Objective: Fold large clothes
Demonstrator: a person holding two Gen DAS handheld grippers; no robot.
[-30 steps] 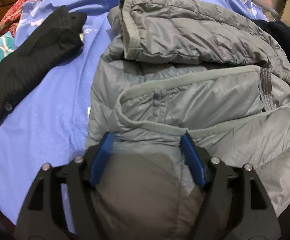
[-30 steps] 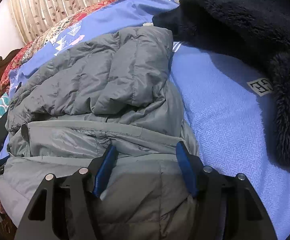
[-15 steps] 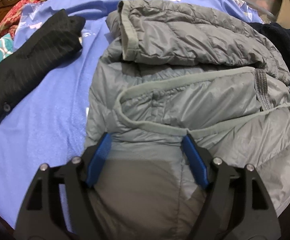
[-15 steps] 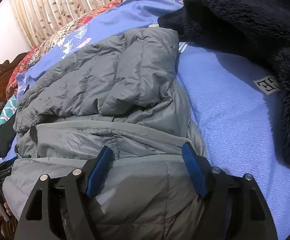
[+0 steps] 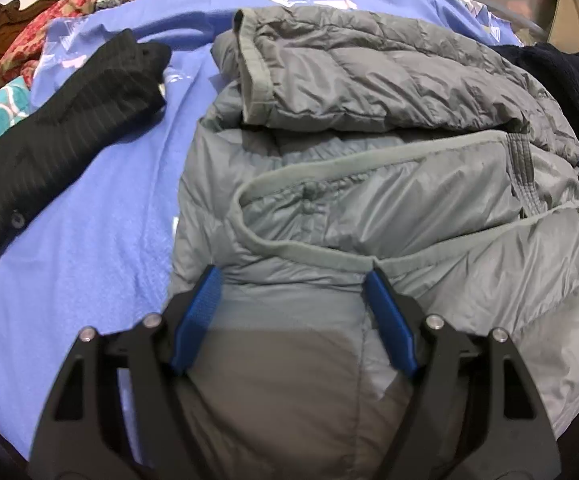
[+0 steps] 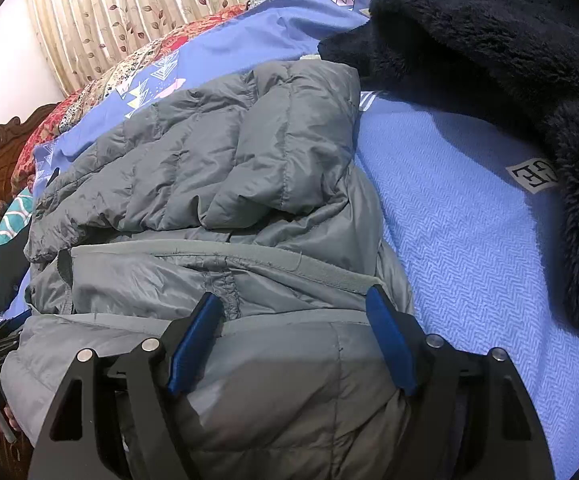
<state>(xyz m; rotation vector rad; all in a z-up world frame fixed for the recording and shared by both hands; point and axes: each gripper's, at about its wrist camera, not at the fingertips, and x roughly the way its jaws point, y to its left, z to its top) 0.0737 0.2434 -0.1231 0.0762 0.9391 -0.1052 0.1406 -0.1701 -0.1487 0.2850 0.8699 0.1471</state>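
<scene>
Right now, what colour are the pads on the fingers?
Blue pads on black fingers; clearest in the left wrist view.

Bare blue bedsheet (image 5: 101,248) lies open left of the puffy grey quilted jacket (image 5: 369,184), bounded by a black pinstriped garment (image 5: 49,140). On the right, a dark navy fleece garment (image 6: 509,60) crowds the bedsheet.

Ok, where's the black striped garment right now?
In the left wrist view the black striped garment lies on the blue blanket, left of the grey jacket and apart from it.
</scene>
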